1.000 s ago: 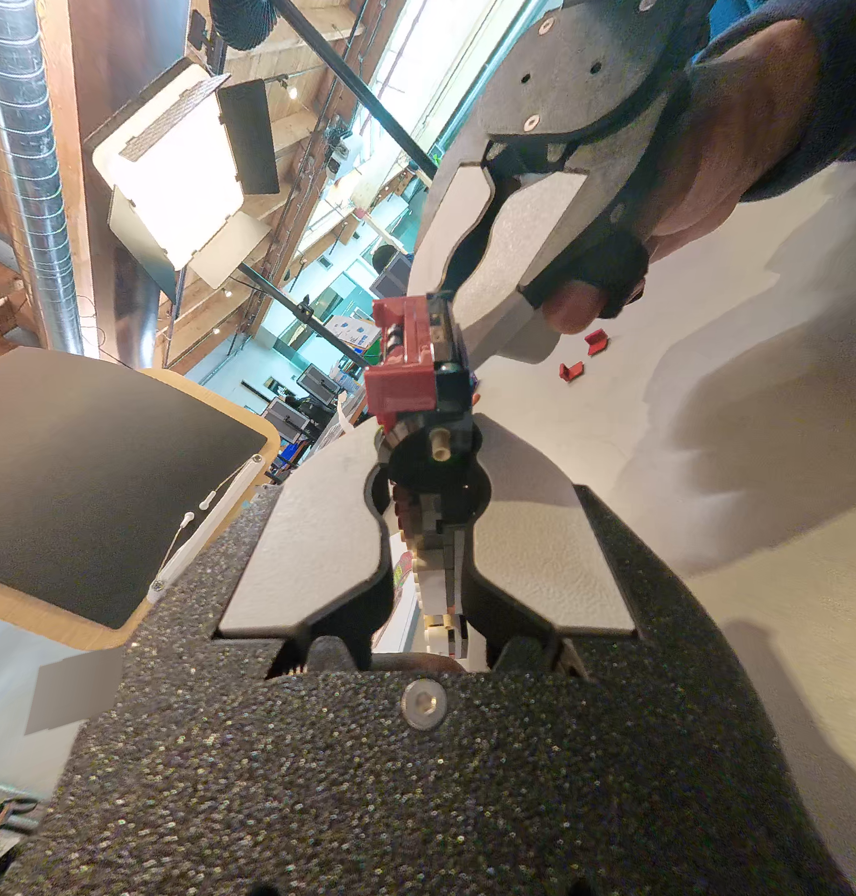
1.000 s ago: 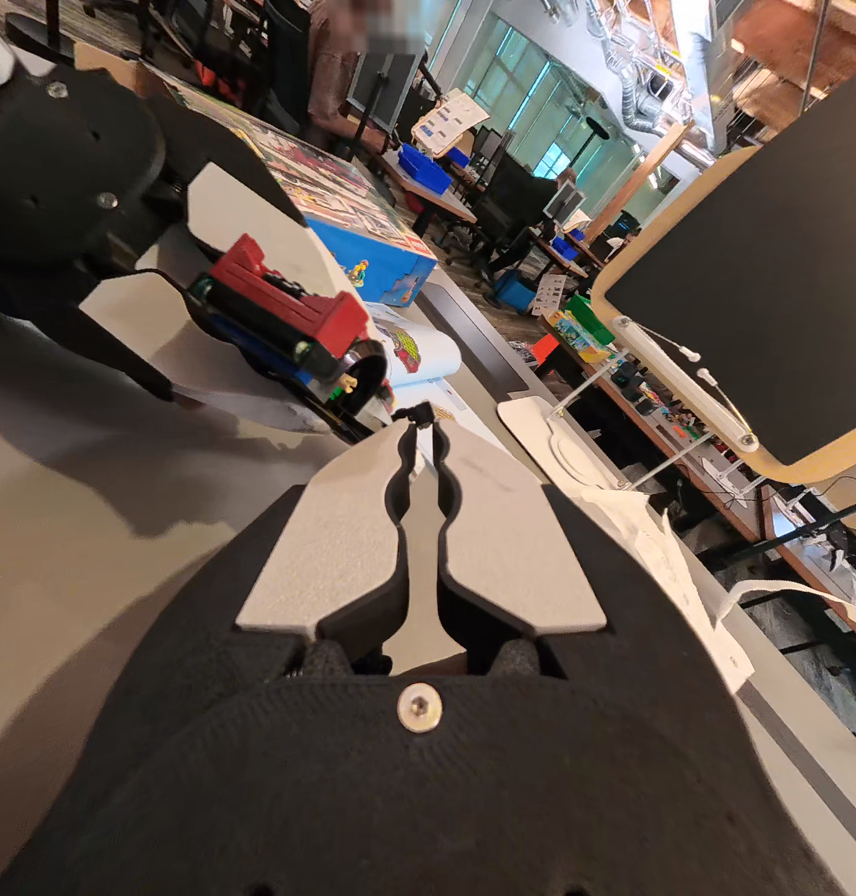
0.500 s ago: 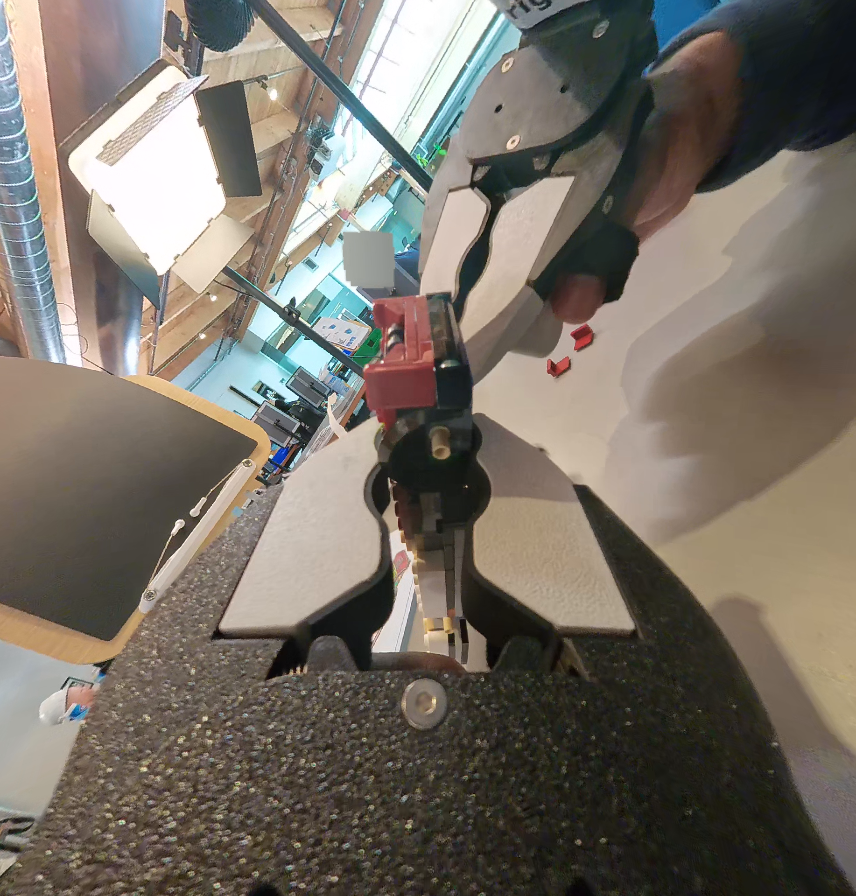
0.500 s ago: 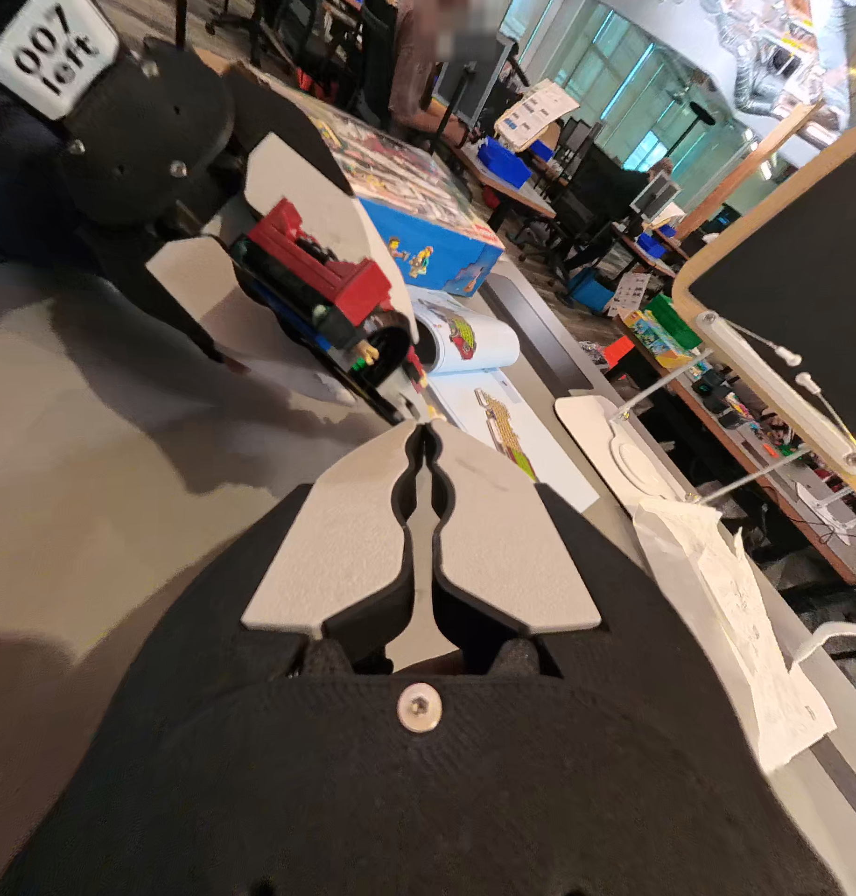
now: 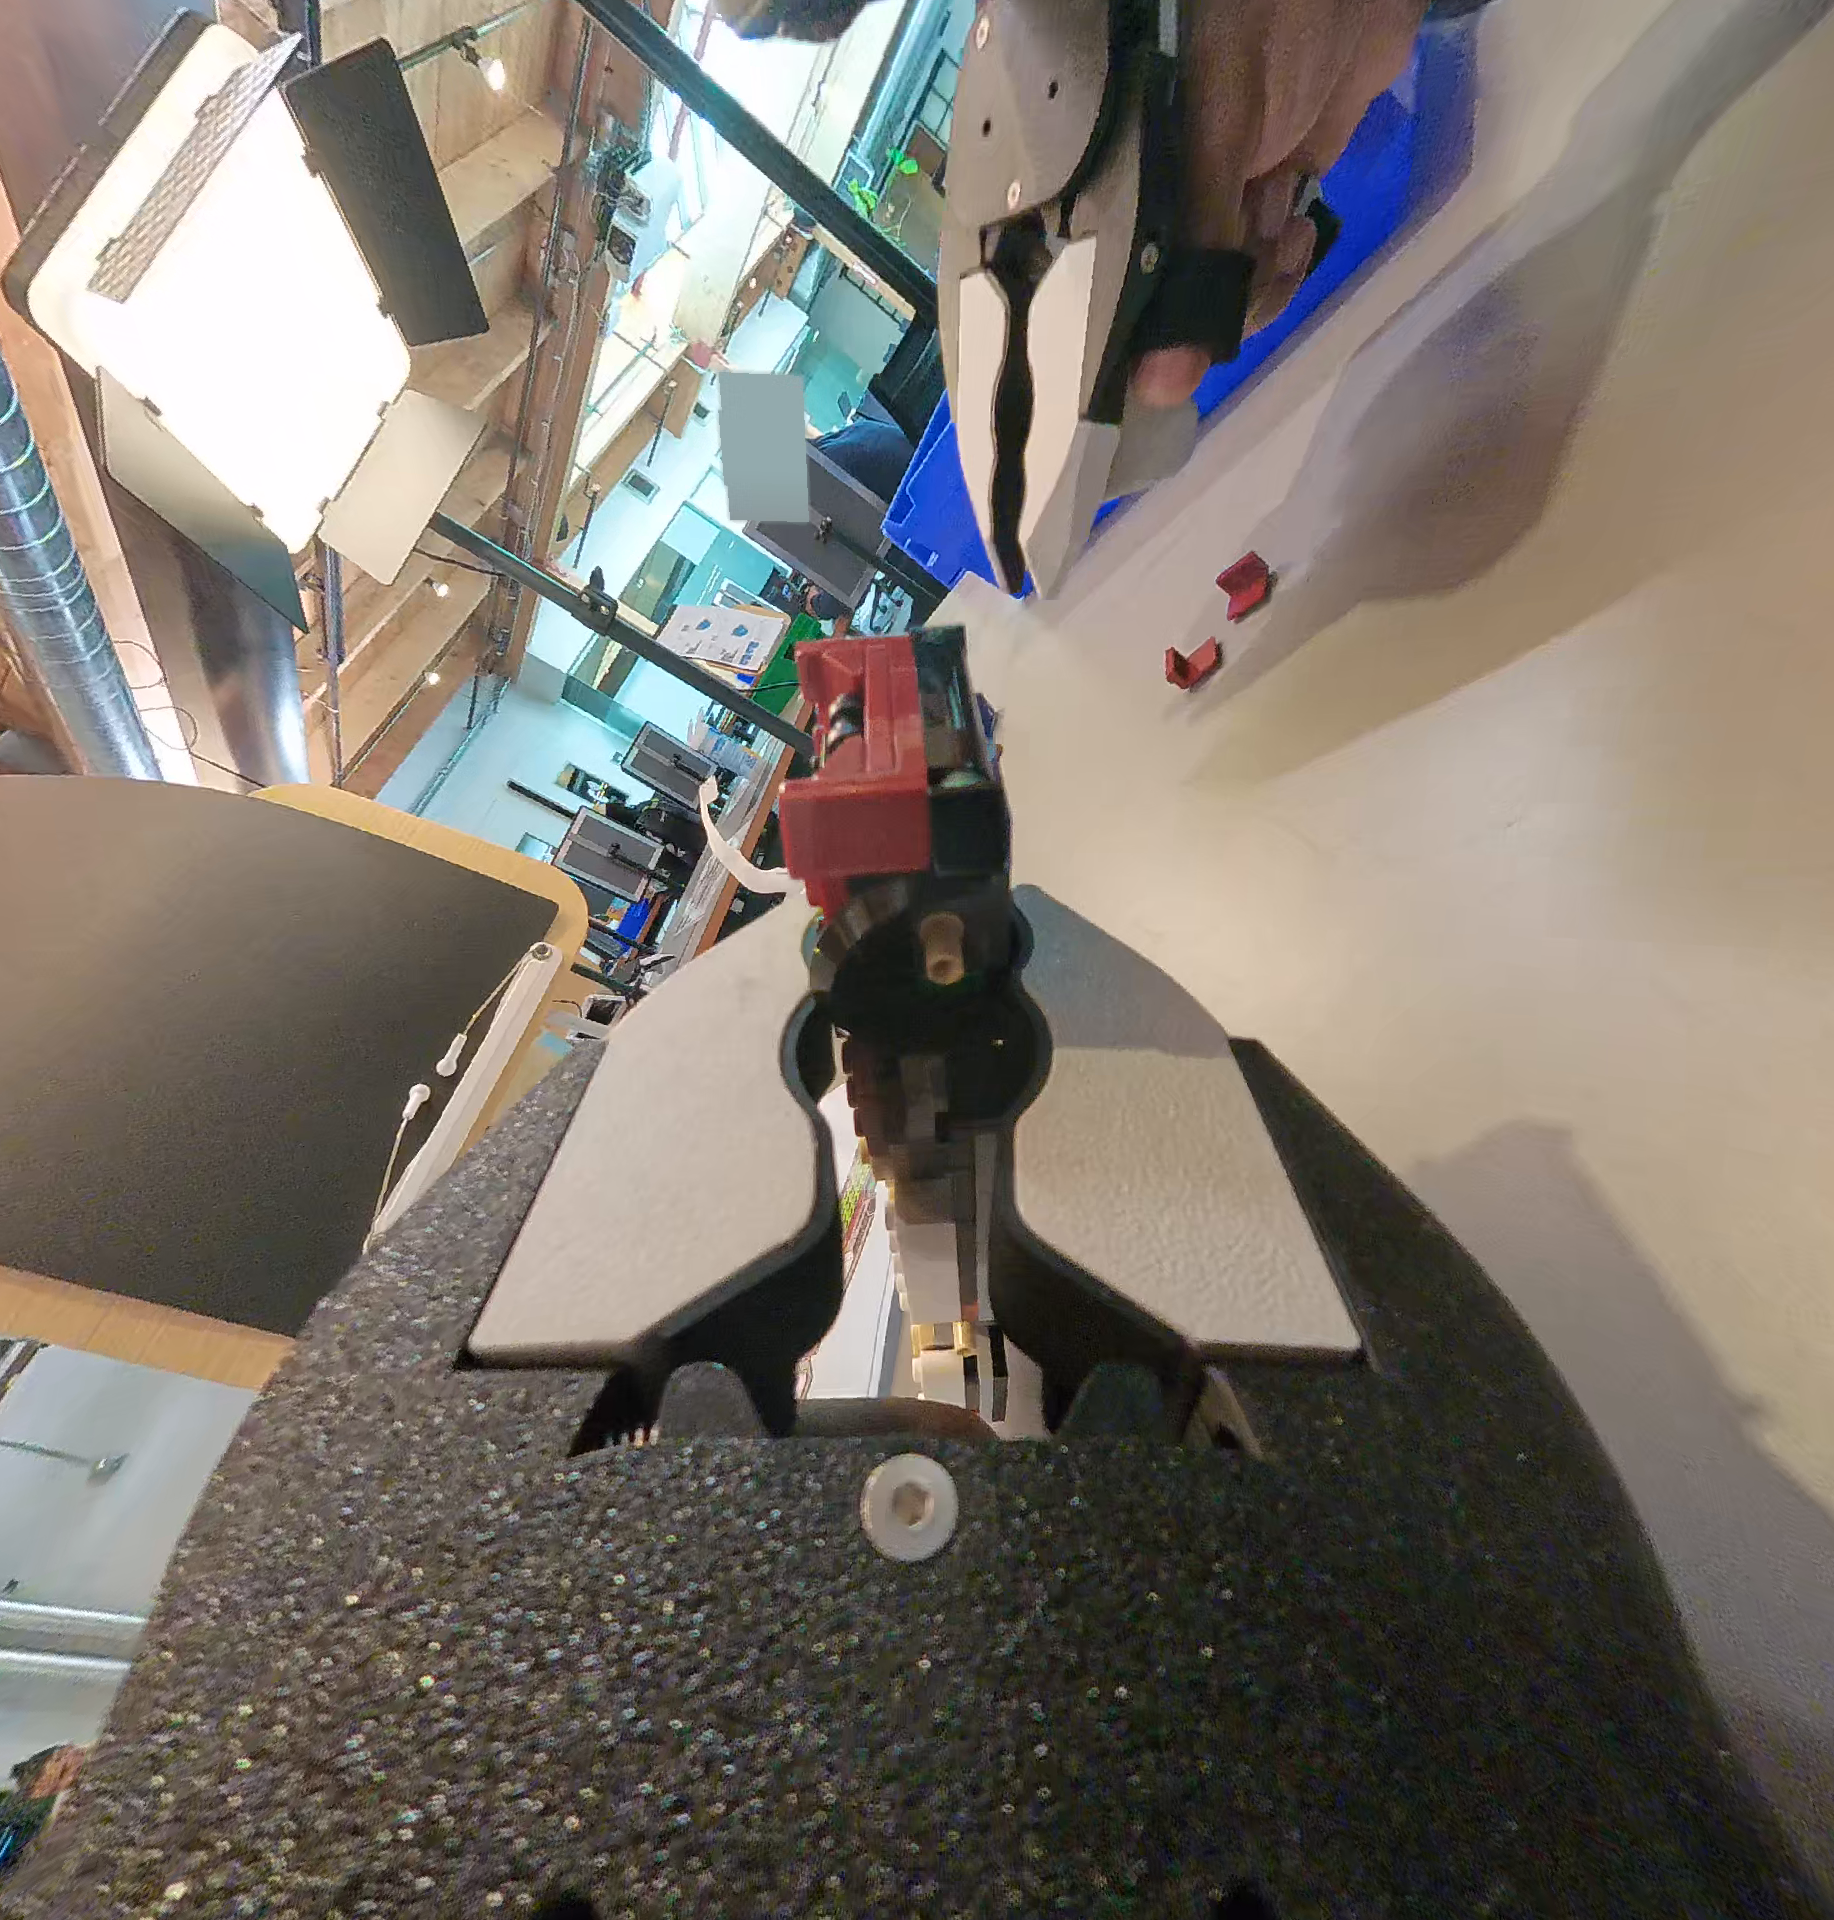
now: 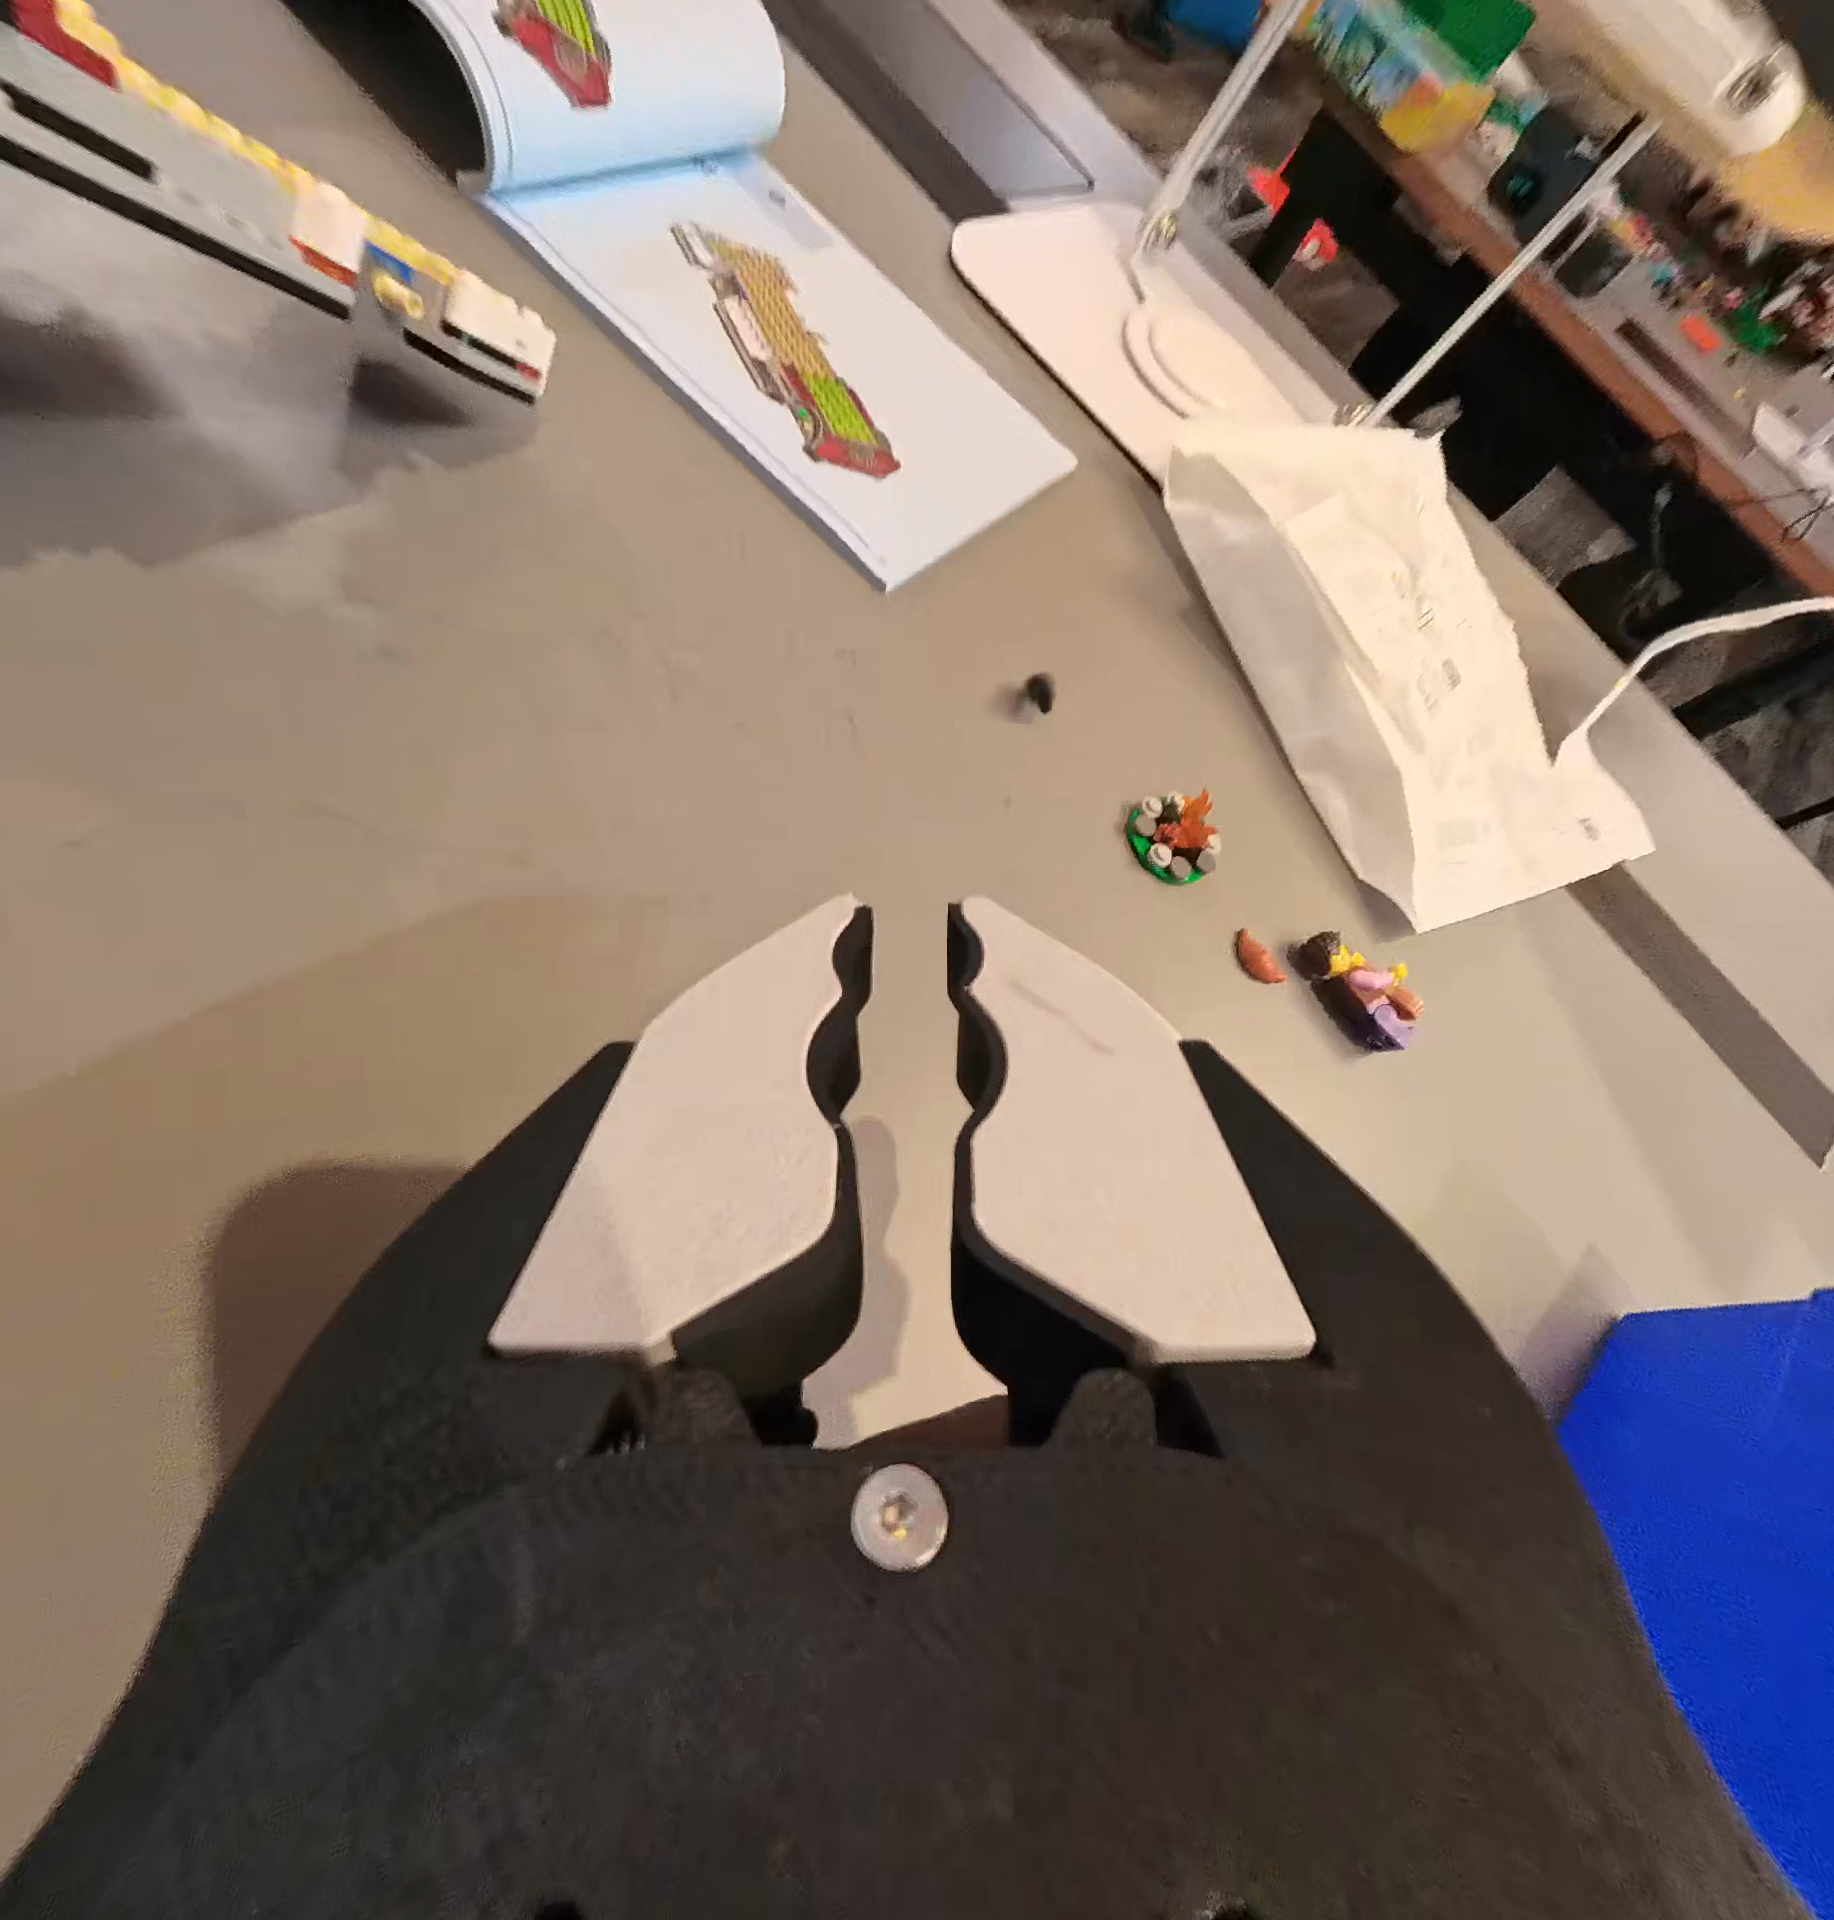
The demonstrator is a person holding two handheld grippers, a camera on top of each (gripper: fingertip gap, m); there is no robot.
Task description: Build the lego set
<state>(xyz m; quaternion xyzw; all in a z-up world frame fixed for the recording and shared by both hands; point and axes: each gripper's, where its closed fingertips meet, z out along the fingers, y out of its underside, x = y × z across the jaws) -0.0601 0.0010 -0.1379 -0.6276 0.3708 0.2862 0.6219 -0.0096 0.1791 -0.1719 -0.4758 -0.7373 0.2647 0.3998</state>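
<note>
A grey counter (image 6: 373,831) fills both views, in a workshop with wooden ceiling beams, a lit light panel (image 5: 227,301) and cluttered desks far off.

The left hand-held gripper (image 5: 918,997) is closed on a brick model (image 5: 892,790), red and black, with a round black part and a tan peg at its near end. Both pads press the model's sides, and the model sticks out past the fingertips, lifted off the counter. Two small red pieces (image 5: 1193,665) lie on the counter to the right of it, well apart from it. The right hand-held gripper (image 5: 1017,561) shows far in that view, held by a hand (image 5: 1287,135), tips pointing down at the counter beside a blue bin (image 5: 944,499).

In its own view the right hand-held gripper (image 6: 910,914) stands narrowly parted with nothing between its pads, above bare counter. Nearest to it, far and to the right, lies a small black piece (image 6: 1038,694). Further right are a green round plate with an orange flame (image 6: 1175,840), a brown curved piece (image 6: 1258,958) and a minifigure (image 6: 1362,992) lying down. A white paper bag (image 6: 1391,665) lies beyond them. Far left lie an open booklet (image 6: 767,312) and a long grey brick build (image 6: 269,239), blurred. A blue bin's corner (image 6: 1744,1558) shows near right.
</note>
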